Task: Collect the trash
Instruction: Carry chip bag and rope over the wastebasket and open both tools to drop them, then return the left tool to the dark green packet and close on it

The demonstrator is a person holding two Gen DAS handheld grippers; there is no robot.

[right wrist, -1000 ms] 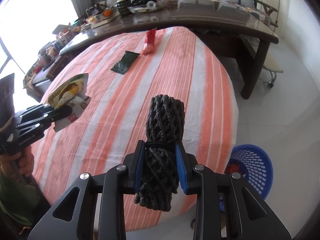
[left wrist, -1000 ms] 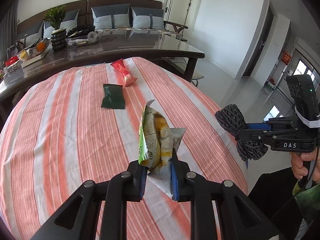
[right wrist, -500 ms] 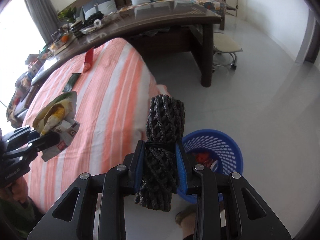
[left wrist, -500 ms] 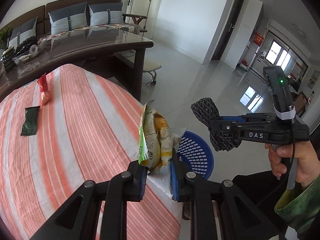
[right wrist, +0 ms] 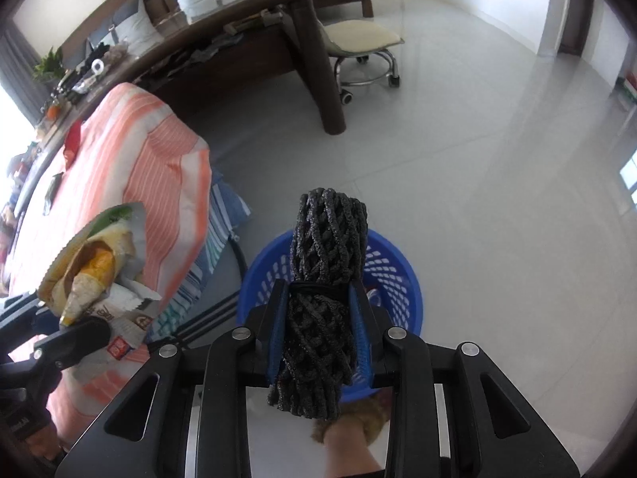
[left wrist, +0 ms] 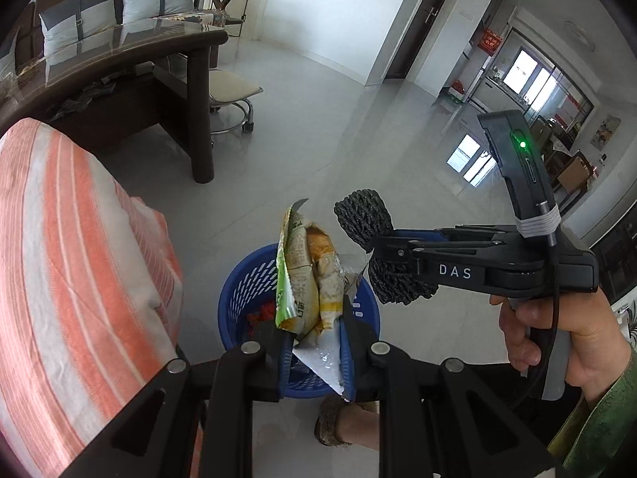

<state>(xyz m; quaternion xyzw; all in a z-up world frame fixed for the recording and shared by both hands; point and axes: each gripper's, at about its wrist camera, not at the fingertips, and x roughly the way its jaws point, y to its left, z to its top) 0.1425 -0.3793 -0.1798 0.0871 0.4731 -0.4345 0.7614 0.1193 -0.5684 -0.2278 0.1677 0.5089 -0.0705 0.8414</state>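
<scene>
Since both bits of trash go in the blue basket, my left gripper is clamped on the snack wrapper & right gripper squeezes the black mesh bundle, both hanging above it w/ jaws tilted down for the drop

Each camera rides on its own handheld gripper and looks forward along the fingers, tilted steeply down at the floor, with wide fisheye bending at the frame edges. The left wrist view sits close above the blue basket, lower centre of frame, with the striped tablecloth filling the left. The right wrist view looks from the other side, basket at centre, cloth at left. Both share the basket, the stool, the dark table and each other's gripper.
</scene>
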